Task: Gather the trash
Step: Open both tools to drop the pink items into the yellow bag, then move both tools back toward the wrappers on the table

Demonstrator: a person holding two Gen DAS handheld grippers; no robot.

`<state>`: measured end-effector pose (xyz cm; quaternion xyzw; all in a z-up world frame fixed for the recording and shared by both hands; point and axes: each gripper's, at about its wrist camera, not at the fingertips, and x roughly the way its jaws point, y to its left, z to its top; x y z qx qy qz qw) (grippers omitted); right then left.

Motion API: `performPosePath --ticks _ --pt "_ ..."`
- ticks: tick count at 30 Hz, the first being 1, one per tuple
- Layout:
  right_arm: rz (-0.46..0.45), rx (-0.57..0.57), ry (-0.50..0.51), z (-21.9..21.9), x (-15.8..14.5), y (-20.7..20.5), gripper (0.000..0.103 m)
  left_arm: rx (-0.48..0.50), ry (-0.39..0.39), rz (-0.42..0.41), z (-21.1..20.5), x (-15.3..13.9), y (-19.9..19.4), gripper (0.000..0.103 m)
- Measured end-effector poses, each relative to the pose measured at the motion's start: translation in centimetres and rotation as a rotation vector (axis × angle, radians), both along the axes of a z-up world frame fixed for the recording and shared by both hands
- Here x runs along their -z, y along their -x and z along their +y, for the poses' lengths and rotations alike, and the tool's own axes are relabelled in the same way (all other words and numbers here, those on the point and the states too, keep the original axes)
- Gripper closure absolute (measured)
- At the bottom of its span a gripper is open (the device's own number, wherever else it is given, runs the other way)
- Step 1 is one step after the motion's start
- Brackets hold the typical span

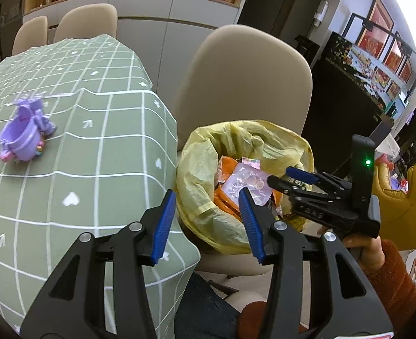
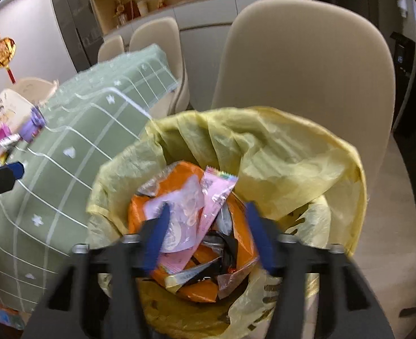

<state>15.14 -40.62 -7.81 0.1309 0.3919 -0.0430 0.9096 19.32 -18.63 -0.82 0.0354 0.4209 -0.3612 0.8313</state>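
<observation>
Wrappers in the yellow-lined bin, both tongs empty.

Left wrist view: the left tongs (image 1: pixel 208 214) stand partly open, holding nothing, between the green checked table (image 1: pixel 75 169) and the yellow plastic-lined bin (image 1: pixel 199 180); a purple toy bucket (image 1: pixel 24 138) sits on the table.
Right wrist view: the right tongs (image 2: pixel 208 231) gape wide above the pink plastic wrapper (image 2: pixel 213 195) lying in the bin, gripping nothing.

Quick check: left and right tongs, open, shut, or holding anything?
Left tongs: open, nothing between the blue pads, beside the green checked tablecloth.
Right tongs: open and empty above the yellow plastic trash bag.
</observation>
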Motion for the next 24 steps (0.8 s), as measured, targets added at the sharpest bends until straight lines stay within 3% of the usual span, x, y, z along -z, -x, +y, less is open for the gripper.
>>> performPosePath --ticks 9,18,24 --pt "-0.127 -0.079 0.060 4.3 -6.0 1.5 0.047 -0.108 0.041 -0.049 7.3 -2.1 -0.2 0.053" --pt "-0.182 -0.308 0.053 14.9 -10.3 -0.3 0.047 -0.326 0.086 -0.071 19.3 -2.7 -0.5 0.052" --pt "-0.192 -0.425 0.114 22.5 -11.7 -1.9 0.047 -0.455 0.100 -0.080 27.4 -2.6 -0.1 0.052"
